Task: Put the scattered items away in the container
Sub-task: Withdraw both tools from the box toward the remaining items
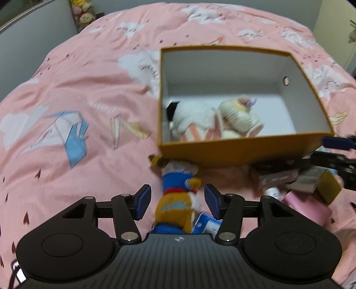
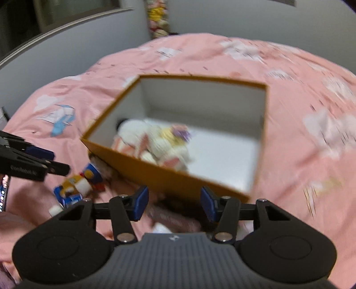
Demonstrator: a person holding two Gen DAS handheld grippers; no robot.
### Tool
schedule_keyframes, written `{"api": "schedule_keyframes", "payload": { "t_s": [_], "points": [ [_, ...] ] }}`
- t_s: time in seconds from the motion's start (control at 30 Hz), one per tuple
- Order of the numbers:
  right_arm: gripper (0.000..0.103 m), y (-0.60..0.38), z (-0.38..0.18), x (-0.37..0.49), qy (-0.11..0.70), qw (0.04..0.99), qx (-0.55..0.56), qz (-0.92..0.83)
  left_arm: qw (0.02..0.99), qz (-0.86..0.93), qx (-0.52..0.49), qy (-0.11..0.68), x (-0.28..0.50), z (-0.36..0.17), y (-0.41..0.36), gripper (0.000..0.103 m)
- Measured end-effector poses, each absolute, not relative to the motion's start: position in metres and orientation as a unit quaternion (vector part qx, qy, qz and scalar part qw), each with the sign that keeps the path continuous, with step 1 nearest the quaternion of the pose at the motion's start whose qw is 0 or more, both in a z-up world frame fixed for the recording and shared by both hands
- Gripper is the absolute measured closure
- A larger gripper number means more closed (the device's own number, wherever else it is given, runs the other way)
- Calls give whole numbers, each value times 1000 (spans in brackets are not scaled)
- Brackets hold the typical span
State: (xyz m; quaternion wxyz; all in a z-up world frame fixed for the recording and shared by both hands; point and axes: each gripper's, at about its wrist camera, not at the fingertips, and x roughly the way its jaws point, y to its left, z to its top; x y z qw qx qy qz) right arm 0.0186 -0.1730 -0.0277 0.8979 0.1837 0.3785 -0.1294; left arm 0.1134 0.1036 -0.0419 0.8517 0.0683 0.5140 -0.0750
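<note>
An orange box [image 1: 222, 153] with white inner walls stands open on the pink bed. Inside it lie a white plush [image 1: 193, 115] and a cream knitted plush [image 1: 240, 117]. A plush toy in blue and orange [image 1: 178, 196] lies on the bed against the box's near wall. My left gripper [image 1: 176, 201] hangs open over it, pads clear of both its sides. A small blue and white carton [image 1: 207, 223] lies beside the toy. My right gripper [image 2: 174, 205] is open above a blurred brownish-pink packet [image 2: 173, 219] near the box [image 2: 155, 175]. The toy [image 2: 82, 182] shows at the left.
Right of the toy lie a brownish packet [image 1: 278, 177], a small white bottle [image 1: 272, 192], a pink item [image 1: 307, 209] and a yellow box [image 1: 329, 186]. A grey wall and stacked plush toys [image 1: 83, 13] edge the bed's far side. A phone screen [image 2: 4, 193] shows at the left.
</note>
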Motion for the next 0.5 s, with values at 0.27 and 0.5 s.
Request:
{"api": "schedule_keyframes", "payload": {
  "t_s": [0.27,0.5],
  "points": [
    [47,-161,-53,-17,422,872,170,-181,843,-65,71,529,107,-57,106,36],
    [47,-159,-65,-28,443,857,177,-195,839,-63,69,536,108,-67,103,35]
  ]
}}
